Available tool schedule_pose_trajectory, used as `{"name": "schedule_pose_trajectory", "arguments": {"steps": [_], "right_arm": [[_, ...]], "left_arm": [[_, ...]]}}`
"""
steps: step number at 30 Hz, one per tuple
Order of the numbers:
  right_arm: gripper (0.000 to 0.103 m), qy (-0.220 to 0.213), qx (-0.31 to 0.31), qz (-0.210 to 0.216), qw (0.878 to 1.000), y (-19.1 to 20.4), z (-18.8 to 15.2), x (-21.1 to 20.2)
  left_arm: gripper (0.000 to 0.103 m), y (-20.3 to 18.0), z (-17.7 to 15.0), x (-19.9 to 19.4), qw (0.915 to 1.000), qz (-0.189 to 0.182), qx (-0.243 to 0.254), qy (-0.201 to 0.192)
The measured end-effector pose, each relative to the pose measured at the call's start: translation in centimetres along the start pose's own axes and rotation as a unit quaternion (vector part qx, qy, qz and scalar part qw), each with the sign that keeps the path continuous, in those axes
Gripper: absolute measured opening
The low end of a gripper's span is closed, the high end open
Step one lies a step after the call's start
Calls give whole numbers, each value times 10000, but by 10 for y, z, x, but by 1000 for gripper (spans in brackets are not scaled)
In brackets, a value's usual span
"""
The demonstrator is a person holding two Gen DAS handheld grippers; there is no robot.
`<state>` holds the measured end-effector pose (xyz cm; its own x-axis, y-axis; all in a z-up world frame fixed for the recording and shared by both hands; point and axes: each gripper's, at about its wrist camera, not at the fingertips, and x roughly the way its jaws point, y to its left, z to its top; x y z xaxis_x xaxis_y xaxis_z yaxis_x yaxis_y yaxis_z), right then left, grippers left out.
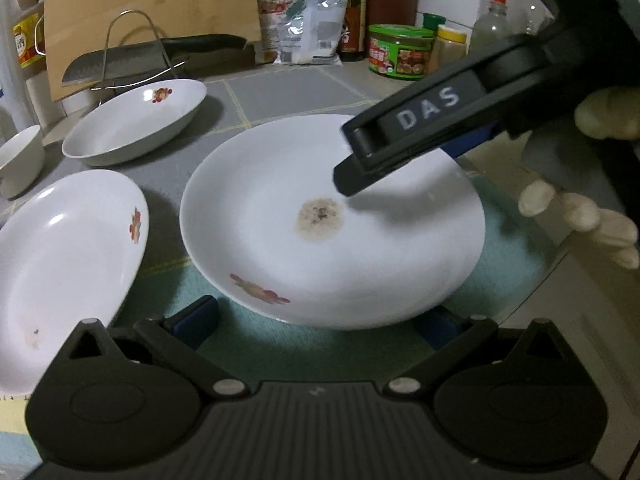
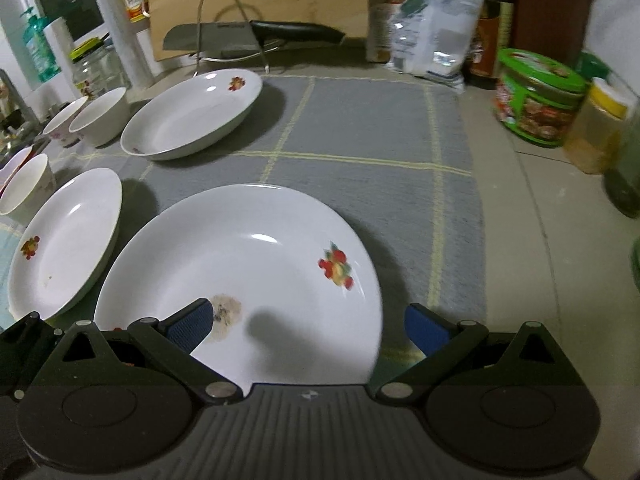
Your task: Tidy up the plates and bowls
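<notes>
I am looking at a grey checked mat (image 2: 360, 128) lying across the counter, with a wooden cutting board (image 2: 256, 4) leaning against the back wall behind it. The biggest dish in front of me is the stained plate (image 2: 248, 256), white with a fruit print and a brown crusty spot near its middle; it is sitting at the near edge of the mat, partly over a pale green cloth (image 1: 280, 356) in the left wrist view. My right gripper (image 2: 308, 326) is reaching over this plate with its blue pads spread wide, one pad above the plate's inside near the stain and the other just outside the rim, so nothing is being pinched. My left gripper (image 1: 316, 322) is also standing wide apart, its pads flanking the near rim of the same plate without closing on it.

A second plate (image 2: 64, 240) is lying just left of the stained one, nearly touching it, tilted a little. A third plate (image 2: 192, 116) is resting farther back on the mat, well apart from the other two. Small white bowls (image 2: 100, 116) are clustering at the left edge beside these plates. Behind the third plate a cleaver (image 2: 224, 36) is sitting on a wire rack. A green tub (image 2: 536, 96) is standing at the right, near bottles and a plastic bag.
</notes>
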<state>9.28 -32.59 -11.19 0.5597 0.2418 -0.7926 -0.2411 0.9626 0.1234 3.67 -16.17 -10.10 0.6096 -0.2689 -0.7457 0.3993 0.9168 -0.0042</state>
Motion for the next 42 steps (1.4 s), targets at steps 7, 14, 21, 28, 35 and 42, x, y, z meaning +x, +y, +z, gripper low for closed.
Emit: {"name": "schedule_pose_trajectory", "arguments": {"steps": [7,14,21,28,35,42], "right_arm": [[103,184,-209,357,9990,-6,9,19],[103,202,-556,649,9961,-10,18,26],[103,282,-972,1051,9893,-13,31,34],[103,359,-1232,1564,9793,-17,39,37],[98,430,-1475,1798,9716,-14,40,35],[95,436,-1485,1883,9698,-20,40,33]], "left_arm": [[103,-2,-8,-3,9996,54,-47,-263],[103,-3,-9,-4,9994,87,-73,-317],[103,-3,-8,-3,9995,4,32,-306],[103,-5,-6,-3,9993,-27,198,-306],[102,-6,-3,-1,9993,-78,242,-269],[102,-8,-1,0,9992,-73,316,-227]]}}
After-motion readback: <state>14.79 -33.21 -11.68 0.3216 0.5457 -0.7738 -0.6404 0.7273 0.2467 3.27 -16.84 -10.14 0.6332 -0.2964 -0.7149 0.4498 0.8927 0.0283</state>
